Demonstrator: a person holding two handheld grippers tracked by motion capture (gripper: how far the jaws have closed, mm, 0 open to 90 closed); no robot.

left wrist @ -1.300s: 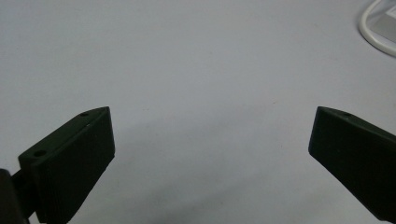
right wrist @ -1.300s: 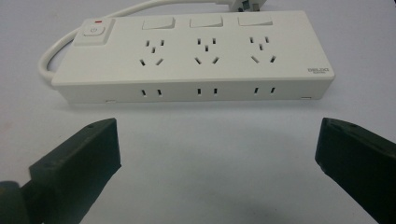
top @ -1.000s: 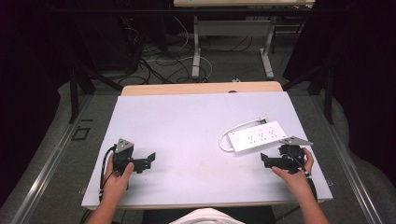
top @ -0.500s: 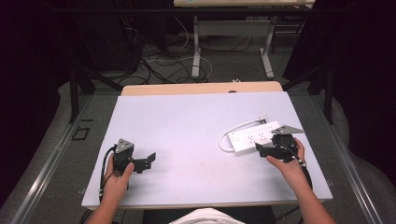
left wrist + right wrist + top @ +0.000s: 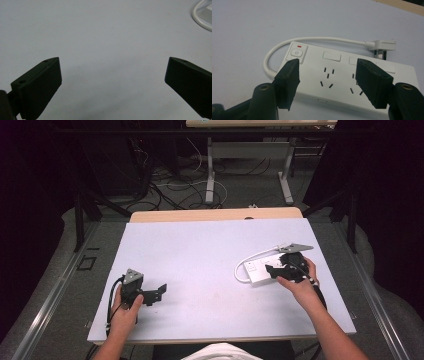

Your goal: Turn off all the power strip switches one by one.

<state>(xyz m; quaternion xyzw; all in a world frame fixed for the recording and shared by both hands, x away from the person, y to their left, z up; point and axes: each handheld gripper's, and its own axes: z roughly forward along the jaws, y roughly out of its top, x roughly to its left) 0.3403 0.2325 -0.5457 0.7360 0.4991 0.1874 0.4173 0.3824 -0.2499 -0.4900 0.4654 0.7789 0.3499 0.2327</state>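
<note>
We see the right tool (image 5: pixel 327 75) spread open above the power strip (image 5: pixel 342 82) at centre frame. The left tool (image 5: pixel 112 82), jaws wide apart, rests over bare tabletop (image 5: pixel 200 250) at lower left.

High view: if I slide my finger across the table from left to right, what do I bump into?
Left tongs, resting on the table → the white cord's loop → white power strip → right tongs, held open over the strip.
</note>
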